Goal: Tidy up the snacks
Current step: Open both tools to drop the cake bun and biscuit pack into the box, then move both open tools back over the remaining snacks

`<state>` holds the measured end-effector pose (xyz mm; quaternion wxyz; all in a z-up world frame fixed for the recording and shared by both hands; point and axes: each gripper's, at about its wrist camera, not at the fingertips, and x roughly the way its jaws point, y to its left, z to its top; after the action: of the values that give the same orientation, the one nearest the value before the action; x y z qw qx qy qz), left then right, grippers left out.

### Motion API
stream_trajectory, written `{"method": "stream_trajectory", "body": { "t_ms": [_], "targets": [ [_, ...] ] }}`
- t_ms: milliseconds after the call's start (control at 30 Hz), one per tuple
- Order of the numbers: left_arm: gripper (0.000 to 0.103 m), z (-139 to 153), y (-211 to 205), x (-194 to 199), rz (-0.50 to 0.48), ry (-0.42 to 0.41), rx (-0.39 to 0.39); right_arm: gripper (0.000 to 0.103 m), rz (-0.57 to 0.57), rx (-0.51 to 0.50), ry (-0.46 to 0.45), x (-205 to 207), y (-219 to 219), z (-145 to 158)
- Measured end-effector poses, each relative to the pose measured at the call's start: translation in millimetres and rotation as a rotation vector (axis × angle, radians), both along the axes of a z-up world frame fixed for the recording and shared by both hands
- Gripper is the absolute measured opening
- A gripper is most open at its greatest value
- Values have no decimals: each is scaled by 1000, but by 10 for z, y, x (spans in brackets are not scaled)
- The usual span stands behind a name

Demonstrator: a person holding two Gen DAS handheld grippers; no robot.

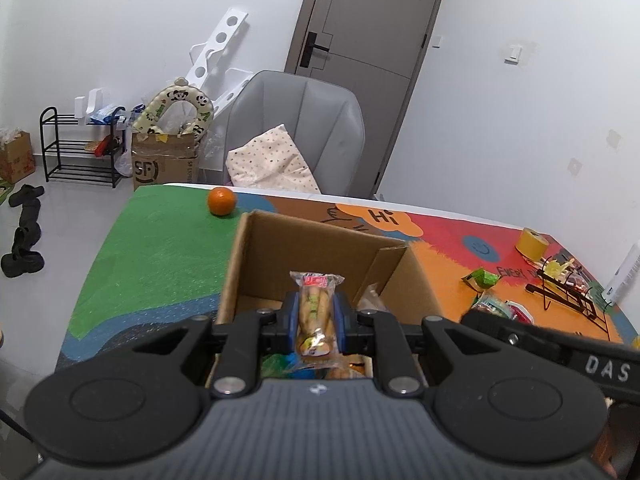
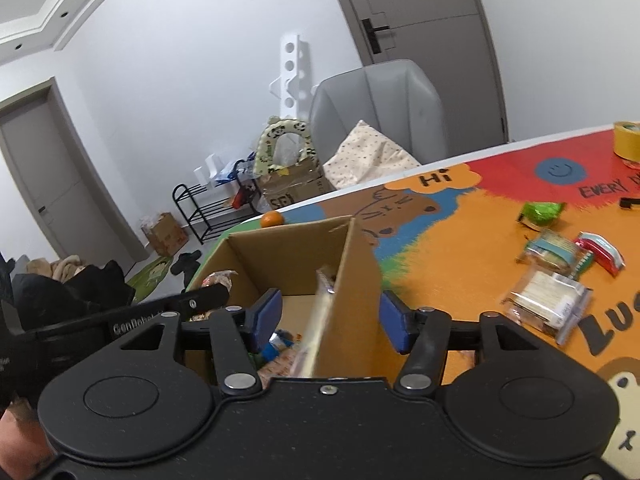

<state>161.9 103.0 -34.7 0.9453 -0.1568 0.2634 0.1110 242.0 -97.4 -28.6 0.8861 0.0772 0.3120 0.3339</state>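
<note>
An open cardboard box stands on the colourful table mat. My left gripper is shut on a clear-wrapped bread snack, held upright just over the box's near side. More wrapped snacks lie in the box bottom. In the right wrist view the right gripper is open, its blue pads astride the box's right wall. A blurred pale packet hangs loose between the pads, inside the box, untouched by either.
Loose snacks lie right of the box: a green packet, a sandwich pack, a red-white packet, a clear packet. An orange sits behind the box. A tape roll and black wire rack stand far right. A grey chair is beyond the table.
</note>
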Motion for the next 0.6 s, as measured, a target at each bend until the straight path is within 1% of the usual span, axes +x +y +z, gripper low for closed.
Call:
{"method": "stream_trajectory", "body": {
  "t_ms": [67,167,233,300,433,500,567,600],
  "targets": [
    [20,21,-16,34,14,-1,5,56,-9,0,2,-6,-54,-6],
    [32,45,-56,54,24,4,19,59,-19,3,4,-28,-135,-15],
    [53,44,-89,45,5,1,10,60,-27,8,7,-37,-187,-29],
    [61,32,-138,25,2,3,16,60,-36,14,13,-36,-244,-49],
    [67,9,-253,7,-8,25,22,62,-57,23,29,-29,-360,-100],
    [72,1,-308,-5,-9,28,24,66,-68,25,30,-33,-429,-117],
    [77,0,-379,-16,-10,30,30,73,-83,25,28,-38,-502,-130],
    [81,0,-416,-17,-12,32,33,75,-92,25,26,-39,-545,-136]
  ]
}}
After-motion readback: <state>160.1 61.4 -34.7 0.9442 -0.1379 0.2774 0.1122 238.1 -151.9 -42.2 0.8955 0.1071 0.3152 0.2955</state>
